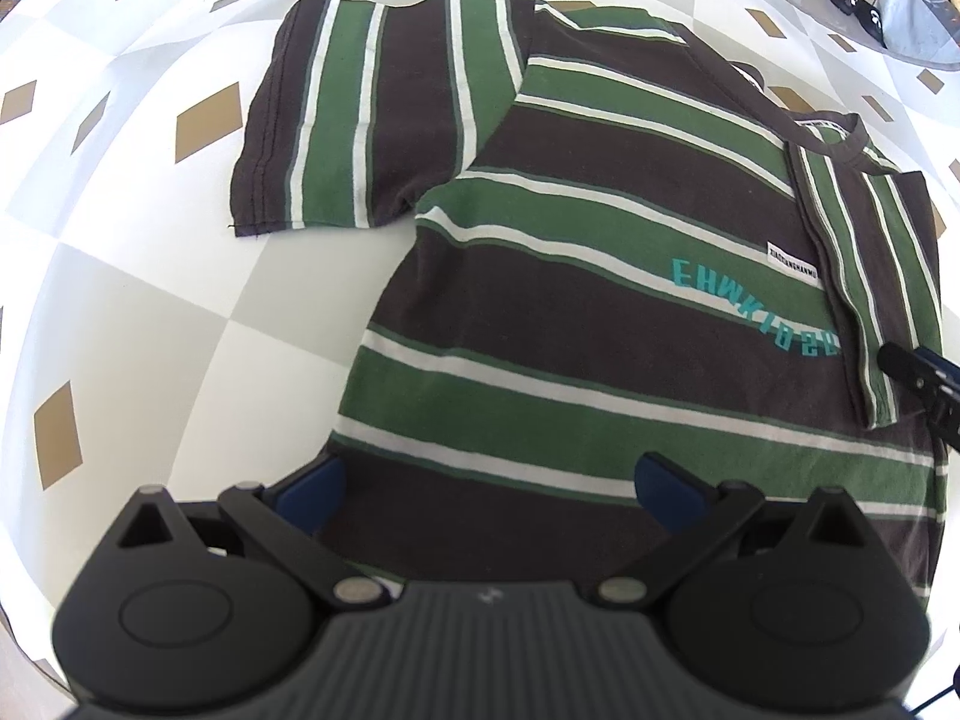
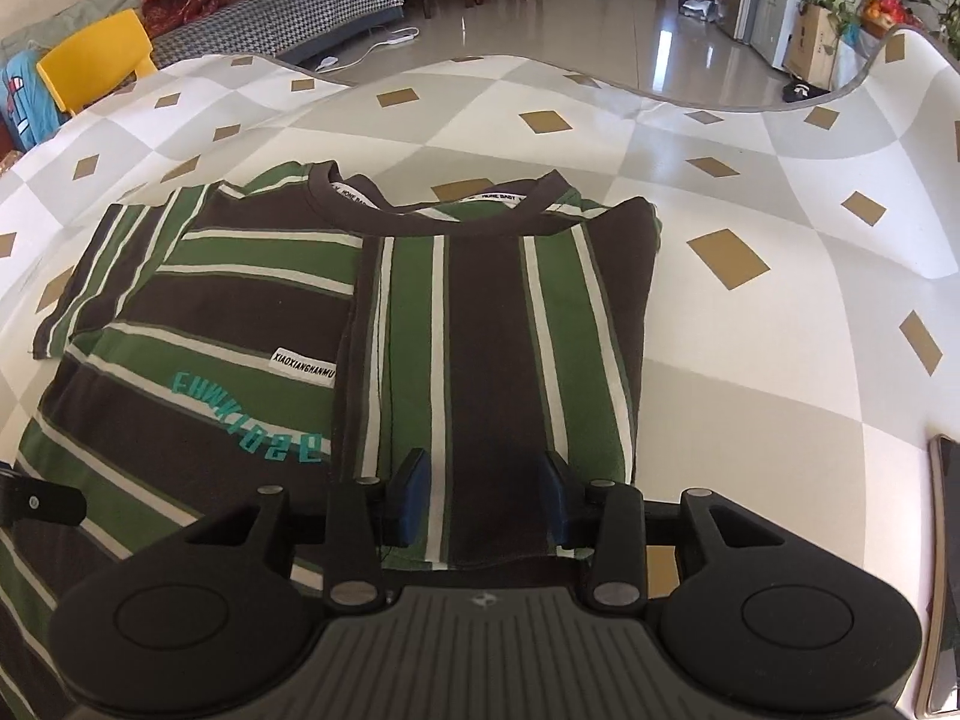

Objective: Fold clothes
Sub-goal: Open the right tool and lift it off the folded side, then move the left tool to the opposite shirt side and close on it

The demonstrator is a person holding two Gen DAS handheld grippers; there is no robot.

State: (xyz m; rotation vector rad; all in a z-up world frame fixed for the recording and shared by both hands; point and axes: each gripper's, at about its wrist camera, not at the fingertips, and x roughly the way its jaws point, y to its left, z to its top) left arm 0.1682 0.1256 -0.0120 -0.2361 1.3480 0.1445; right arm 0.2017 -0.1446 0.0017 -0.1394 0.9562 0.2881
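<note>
I am holding the left gripper [image 1: 489, 495] with jaws wide apart over the lower body of the brown, green and white striped cotton T-shirt [image 1: 540, 300], lying flat on the checkered white-and-grey mat [image 1: 150, 300]. Its unfolded sleeve [image 1: 360, 120] is reaching away upper-left, nearest this hand. The right gripper [image 2: 487, 495] is standing half-open astride the folded-in sleeve [image 2: 498, 348]; nothing is blocking.

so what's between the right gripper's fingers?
Right wrist view: the folded-over sleeve panel of the striped T-shirt lies between the right gripper pads; neither presses it.
</note>
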